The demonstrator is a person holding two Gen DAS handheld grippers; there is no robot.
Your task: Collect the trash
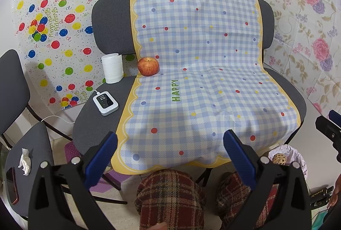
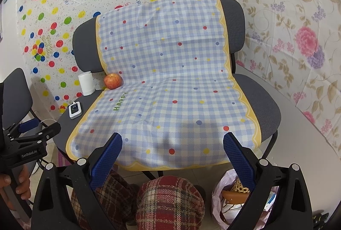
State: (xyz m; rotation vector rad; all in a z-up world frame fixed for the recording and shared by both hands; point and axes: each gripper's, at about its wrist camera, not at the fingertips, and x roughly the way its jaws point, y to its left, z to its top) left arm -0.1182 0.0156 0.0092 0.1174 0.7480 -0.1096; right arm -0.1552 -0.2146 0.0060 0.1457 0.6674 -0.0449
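Note:
A crumpled white tissue (image 1: 25, 161) lies on a second grey chair at the far left of the left wrist view. A pink trash bag (image 2: 229, 198) with rubbish in it stands on the floor at the lower right; its rim also shows in the left wrist view (image 1: 287, 154). My left gripper (image 1: 170, 145) is open and empty above the front edge of the checked cloth (image 1: 198, 72). My right gripper (image 2: 172, 144) is open and empty over the same cloth edge (image 2: 166, 85). The left gripper also shows at the left of the right wrist view (image 2: 37, 130).
On the grey chair (image 1: 96, 123) sit an apple (image 1: 148, 66), a white paper roll (image 1: 112, 68) and a small white device with a cable (image 1: 105, 103). A phone (image 1: 12, 185) lies beside the tissue. My plaid-trousered knees (image 1: 170, 198) are below.

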